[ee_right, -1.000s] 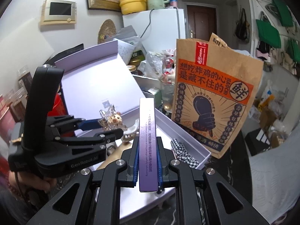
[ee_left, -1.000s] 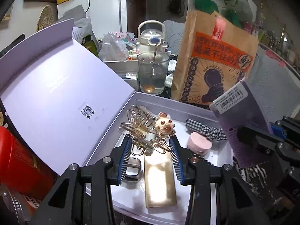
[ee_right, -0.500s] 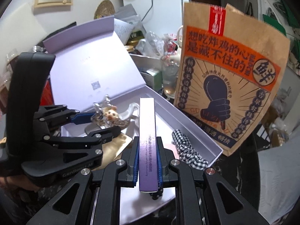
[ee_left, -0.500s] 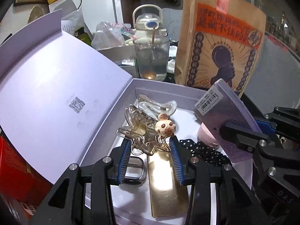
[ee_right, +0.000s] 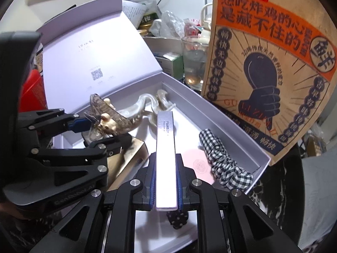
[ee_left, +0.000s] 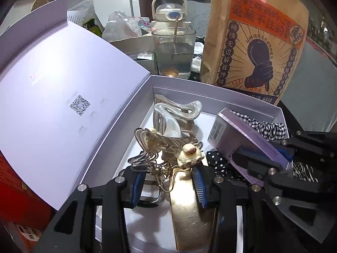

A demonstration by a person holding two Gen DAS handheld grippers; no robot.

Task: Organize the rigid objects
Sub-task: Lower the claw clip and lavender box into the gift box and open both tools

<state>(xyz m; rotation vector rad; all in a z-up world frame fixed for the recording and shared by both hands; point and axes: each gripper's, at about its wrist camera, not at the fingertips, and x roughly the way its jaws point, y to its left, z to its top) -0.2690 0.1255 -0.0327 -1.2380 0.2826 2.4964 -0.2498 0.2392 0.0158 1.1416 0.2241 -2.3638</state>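
Note:
My left gripper (ee_left: 167, 186) is shut on a clear hair claw clip with a small cream animal figure (ee_left: 168, 149), held over the open lavender gift box (ee_left: 210, 88). The clip also shows in the right wrist view (ee_right: 105, 120). My right gripper (ee_right: 164, 181) is shut on a flat purple carton (ee_right: 165, 147), held edge-up over the box; in the left wrist view the carton (ee_left: 242, 135) is at the right. In the box lie a pearly claw clip (ee_left: 174, 113), a gold flat case (ee_left: 187, 206), a pink round compact (ee_right: 195, 164) and a checked scrunchie (ee_right: 223, 160).
The box lid (ee_left: 52, 97) stands open to the left. A brown paper bag (ee_right: 265, 67) stands behind the box at the right. A glass of water with a spoon (ee_left: 173, 52) and a white kettle (ee_left: 168, 14) stand behind it. A polka-dot scrunchie (ee_left: 221, 164) lies near the front.
Both grippers have moved forward and down over the box. The purple carton has come lower into the box's right part. The claw clip stays held in the left gripper.

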